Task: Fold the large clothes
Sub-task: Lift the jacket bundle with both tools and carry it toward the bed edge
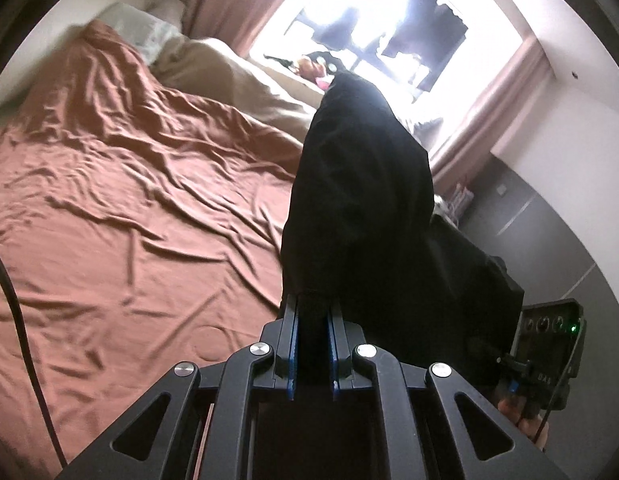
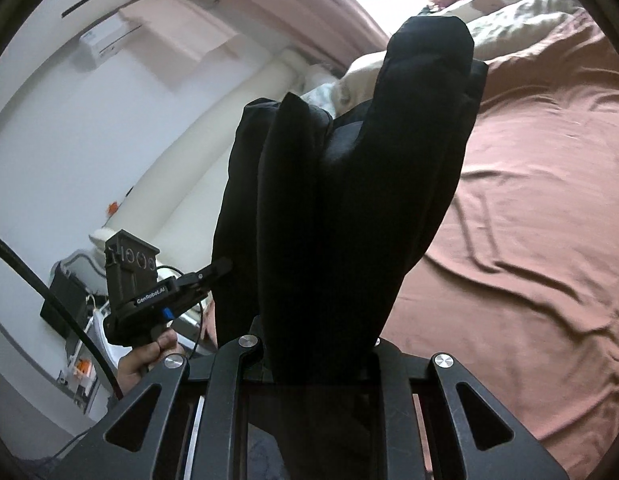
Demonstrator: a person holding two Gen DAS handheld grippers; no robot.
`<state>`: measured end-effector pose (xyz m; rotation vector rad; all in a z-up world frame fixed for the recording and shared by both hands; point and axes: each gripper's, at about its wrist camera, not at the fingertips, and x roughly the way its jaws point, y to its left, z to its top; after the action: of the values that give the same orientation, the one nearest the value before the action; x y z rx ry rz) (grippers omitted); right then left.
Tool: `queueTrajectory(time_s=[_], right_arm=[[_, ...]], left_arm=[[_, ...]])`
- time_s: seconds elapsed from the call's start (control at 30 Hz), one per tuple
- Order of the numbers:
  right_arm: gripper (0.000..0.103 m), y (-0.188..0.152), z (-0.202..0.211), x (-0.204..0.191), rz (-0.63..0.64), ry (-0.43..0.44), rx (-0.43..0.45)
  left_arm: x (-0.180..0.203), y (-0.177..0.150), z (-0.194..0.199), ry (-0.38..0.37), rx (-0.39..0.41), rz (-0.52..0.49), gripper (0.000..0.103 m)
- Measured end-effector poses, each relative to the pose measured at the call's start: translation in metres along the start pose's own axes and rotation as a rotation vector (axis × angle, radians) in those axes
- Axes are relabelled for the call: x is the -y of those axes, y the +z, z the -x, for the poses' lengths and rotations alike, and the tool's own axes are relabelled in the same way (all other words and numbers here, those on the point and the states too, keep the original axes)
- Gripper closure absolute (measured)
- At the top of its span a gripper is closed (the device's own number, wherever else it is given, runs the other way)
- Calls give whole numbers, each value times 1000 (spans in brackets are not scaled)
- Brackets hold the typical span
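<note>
A large black garment (image 1: 361, 184) hangs bunched in the air above the bed, stretched between both grippers. My left gripper (image 1: 313, 308) is shut on one edge of it, the cloth pinched between the blue pads. In the right wrist view the black garment (image 2: 349, 184) rises in thick folds straight out of my right gripper (image 2: 321, 344), which is shut on it; the cloth hides the fingertips. The left gripper (image 2: 217, 270) also shows at the left of that view, held by a hand (image 2: 149, 356), its tip touching the garment. The right gripper's body (image 1: 545, 352) appears at the lower right of the left wrist view.
A wide bed with a wrinkled rust-brown sheet (image 1: 121, 200) lies below and to the left. A beige duvet (image 1: 237, 76) and pillows (image 1: 145, 28) sit at its far end by a bright window (image 1: 373, 28) with pink curtains. A cluttered shelf (image 2: 77, 320) stands by the wall.
</note>
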<state>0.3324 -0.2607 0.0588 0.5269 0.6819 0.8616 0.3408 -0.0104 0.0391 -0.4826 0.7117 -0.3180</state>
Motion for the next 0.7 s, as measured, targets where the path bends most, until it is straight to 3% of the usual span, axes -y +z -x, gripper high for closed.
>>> queueTrajectory(time_s=[0.33, 0.7], right_arm=[[89, 12, -102, -40, 35, 71, -76], [89, 20, -273, -106, 68, 163, -205]], left_arm=[[-95, 23, 76, 50, 93, 83, 92], [-224, 48, 161, 152, 188, 184, 92]])
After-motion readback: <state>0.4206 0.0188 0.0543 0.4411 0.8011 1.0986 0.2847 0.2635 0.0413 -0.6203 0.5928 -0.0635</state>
